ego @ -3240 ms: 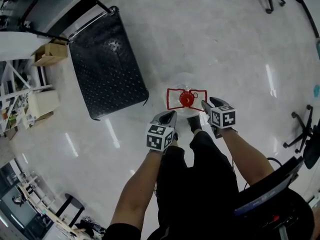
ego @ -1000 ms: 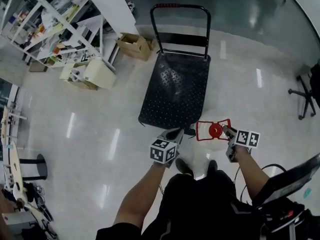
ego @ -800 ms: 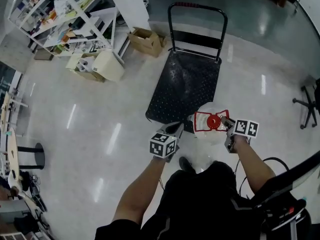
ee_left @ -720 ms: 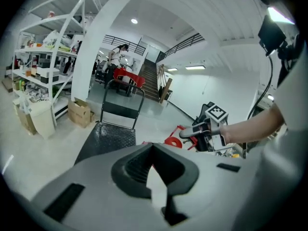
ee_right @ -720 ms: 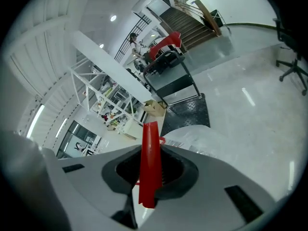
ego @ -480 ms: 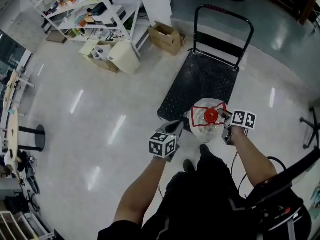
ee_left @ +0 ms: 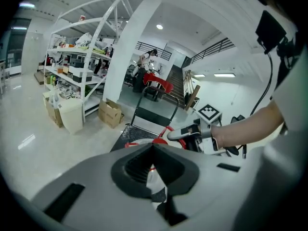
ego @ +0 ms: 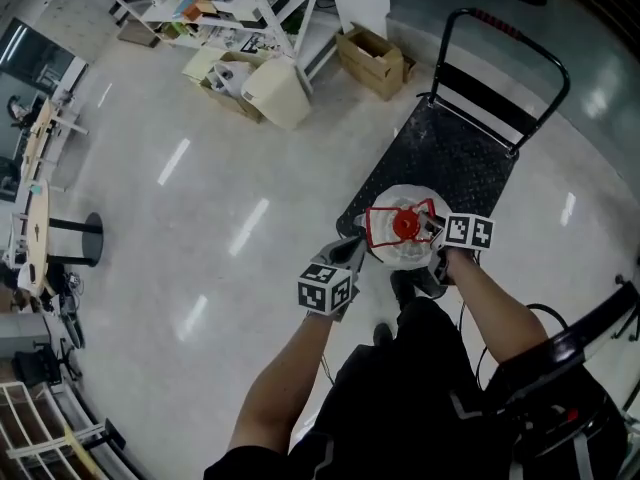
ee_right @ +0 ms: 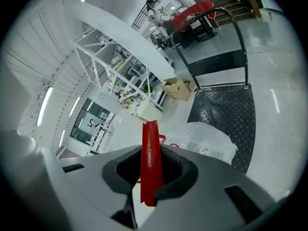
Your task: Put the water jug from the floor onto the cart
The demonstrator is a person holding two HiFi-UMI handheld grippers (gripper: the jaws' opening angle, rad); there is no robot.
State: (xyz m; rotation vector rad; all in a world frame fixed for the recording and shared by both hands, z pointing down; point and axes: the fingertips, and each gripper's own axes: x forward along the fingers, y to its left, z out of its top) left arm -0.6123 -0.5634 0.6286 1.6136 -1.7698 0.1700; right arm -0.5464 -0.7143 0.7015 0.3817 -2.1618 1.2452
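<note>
Water jug [ego: 404, 250] lifted, poised over the near edge of the cart [ego: 470, 158]. Right gripper [ego: 432, 228] jaws clamp its red handle [ee_right: 150, 162]; left gripper [ego: 354, 249] jaws, closed, apparently pinch the opposite side. Remaining: lower, release.

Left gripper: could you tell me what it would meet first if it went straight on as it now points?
Probably the red handle of the water jug, just beyond the left gripper; depth is unclear.
</note>
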